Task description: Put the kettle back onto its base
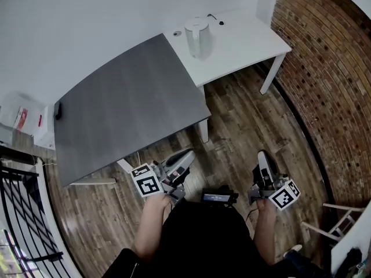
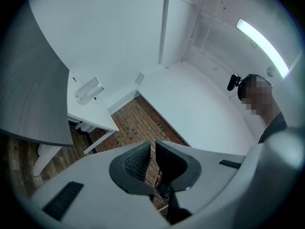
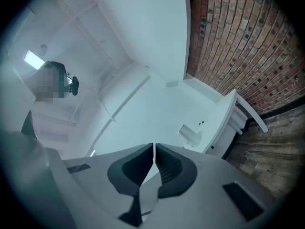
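light: bright, even | source: ceiling strip [image 2: 261,41] | edges: fisheye bend, dark vignette | focus: sharp

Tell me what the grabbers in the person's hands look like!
The left gripper and the right gripper are both light grey plastic. Each has two dark, ribbed pads that come together like a beak. Each also carries a white cube printed with black square markers. The person wears a black top.

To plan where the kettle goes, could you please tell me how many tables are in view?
2: a grey table in the middle and a white table beyond it, bearing the kettle. White furniture cut off at the lower right may be another.
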Demonstrator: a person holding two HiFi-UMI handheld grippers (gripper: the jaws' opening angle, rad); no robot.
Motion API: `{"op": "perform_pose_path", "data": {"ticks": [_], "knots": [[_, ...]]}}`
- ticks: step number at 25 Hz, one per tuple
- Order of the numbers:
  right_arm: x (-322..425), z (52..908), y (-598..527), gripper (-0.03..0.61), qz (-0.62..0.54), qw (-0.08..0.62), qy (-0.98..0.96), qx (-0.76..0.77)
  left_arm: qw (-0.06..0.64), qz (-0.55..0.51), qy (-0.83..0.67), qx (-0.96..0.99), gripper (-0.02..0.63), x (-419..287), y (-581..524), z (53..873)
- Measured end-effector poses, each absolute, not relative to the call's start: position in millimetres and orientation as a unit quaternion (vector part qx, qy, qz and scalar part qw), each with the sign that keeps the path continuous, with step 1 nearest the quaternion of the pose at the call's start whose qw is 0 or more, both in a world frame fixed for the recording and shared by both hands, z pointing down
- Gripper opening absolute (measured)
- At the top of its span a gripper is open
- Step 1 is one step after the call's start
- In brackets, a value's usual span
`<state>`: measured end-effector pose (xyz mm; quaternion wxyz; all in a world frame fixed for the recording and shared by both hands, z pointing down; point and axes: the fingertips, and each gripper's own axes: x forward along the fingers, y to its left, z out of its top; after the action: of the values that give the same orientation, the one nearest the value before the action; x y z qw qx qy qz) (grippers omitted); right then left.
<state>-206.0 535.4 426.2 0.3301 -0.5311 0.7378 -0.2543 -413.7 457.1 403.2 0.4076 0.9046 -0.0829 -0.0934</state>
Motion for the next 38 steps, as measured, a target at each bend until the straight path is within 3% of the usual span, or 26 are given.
{"op": "perform_pose_path", "data": {"ticks": [19,27,38], "knots": [[-135,425,539,0.021,-0.255,0.381,0.708,-0.537,0.404,-0.063,-0.046,0.911,0.044,-331,453,401],[-97,431,519,0.021,-0.262,0.351,0.700,-0.564,0.439,-0.095,-0.020,0.893,0.044,-281,409,422],[-89,401,387,0.022,-0.252,0.292,0.746,-0.543,0.455,-0.147,-0.039,0.878,0.044,-274,285,426]]}}
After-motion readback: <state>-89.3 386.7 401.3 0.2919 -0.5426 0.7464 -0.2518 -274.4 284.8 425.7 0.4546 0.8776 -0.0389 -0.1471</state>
